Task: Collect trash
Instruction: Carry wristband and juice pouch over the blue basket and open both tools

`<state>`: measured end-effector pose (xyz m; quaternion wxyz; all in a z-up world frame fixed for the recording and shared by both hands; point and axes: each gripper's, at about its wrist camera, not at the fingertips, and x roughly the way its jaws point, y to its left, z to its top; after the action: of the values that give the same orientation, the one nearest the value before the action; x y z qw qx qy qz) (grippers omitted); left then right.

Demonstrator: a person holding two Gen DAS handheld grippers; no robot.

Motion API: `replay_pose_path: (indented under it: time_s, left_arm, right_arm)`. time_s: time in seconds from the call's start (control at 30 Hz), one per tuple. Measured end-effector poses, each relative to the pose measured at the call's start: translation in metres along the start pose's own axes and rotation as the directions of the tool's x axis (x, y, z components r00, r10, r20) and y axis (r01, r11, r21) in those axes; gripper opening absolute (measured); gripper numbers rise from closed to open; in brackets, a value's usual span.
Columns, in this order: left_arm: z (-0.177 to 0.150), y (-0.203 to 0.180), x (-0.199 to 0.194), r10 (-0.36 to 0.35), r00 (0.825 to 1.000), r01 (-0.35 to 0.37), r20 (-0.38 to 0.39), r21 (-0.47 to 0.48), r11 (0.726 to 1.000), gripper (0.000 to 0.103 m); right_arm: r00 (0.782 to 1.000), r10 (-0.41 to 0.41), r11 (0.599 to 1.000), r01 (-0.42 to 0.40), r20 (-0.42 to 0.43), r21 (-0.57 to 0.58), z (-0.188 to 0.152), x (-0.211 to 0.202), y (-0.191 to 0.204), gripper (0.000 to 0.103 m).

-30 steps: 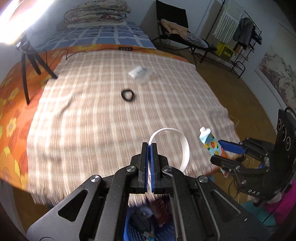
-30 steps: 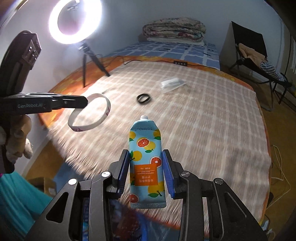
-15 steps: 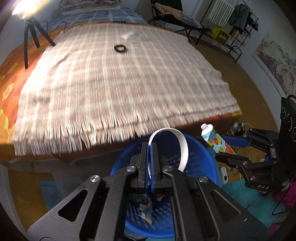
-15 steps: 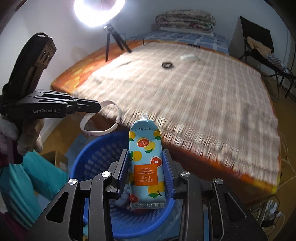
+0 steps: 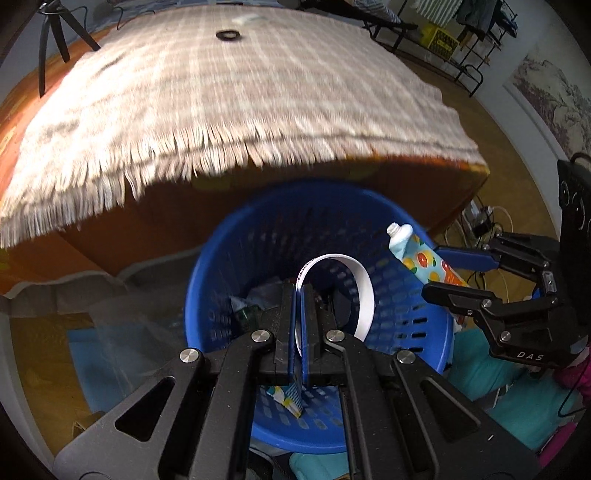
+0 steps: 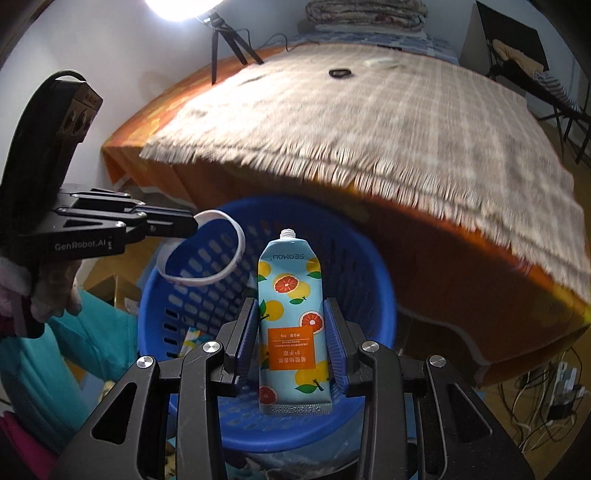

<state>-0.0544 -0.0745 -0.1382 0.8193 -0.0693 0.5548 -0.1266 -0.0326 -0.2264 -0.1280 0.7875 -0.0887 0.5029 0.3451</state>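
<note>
Blue basket (image 5: pixel 413 321) sits beside fringed blanket (image 5: pixel 236 110); black ring (image 5: pixel 228 35) atop it

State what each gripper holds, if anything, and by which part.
The left gripper pinches the white band by its strip wall. The right gripper clamps the fruit-print tube across its lower body, near the crimped end.

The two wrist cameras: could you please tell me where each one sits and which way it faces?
Left wrist: on the left tongs, looking steeply down into the blue basket; its own fingers pinch a white band.
Right wrist: on the right tongs, also tilted down at the basket; its fingers clamp a tube, and a hand shows at left.
Shared: basket, fringed bedspread, black ring, each other's tongs.
</note>
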Motion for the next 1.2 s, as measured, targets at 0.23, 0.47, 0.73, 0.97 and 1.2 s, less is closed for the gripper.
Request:
replay_pose_path:
  time_s: [0.23, 0.47, 0.73, 0.97, 1.2]
  left_arm:
    - [-0.008, -0.002, 0.007, 0.008, 1.0, -0.008, -0.017, 0.003, 1.0, 0.0]
    - [-0.011, -0.004, 0.013, 0.016, 0.999, -0.016, -0.038, 0.01, 1.0, 0.0]
    - [-0.013, -0.005, 0.018, 0.029, 0.998, -0.028, -0.054, 0.018, 0.999, 0.002]
    - [-0.013, -0.002, 0.018, 0.041, 0.998, -0.04, -0.054, 0.015, 0.999, 0.007]
    - [-0.012, 0.0, 0.015, 0.057, 0.998, -0.056, -0.036, 0.01, 0.998, 0.037]
  right_arm:
    - [1.0, -0.002, 1.0, 0.002, -0.031, -0.008, -0.008, 0.01, 0.002, 0.034]
    - [0.999, -0.001, 1.0, 0.0, -0.046, -0.011, -0.013, 0.013, 0.003, 0.034]
    - [0.998, -0.006, 1.0, 0.004, -0.069, -0.02, -0.013, 0.02, 0.005, 0.034]
    - [0.996, -0.014, 1.0, 0.012, -0.083, -0.024, -0.011, 0.026, 0.007, 0.034]
    - [0.996, -0.034, 0.999, 0.032, -0.086, -0.024, -0.011, 0.028, 0.008, 0.041]
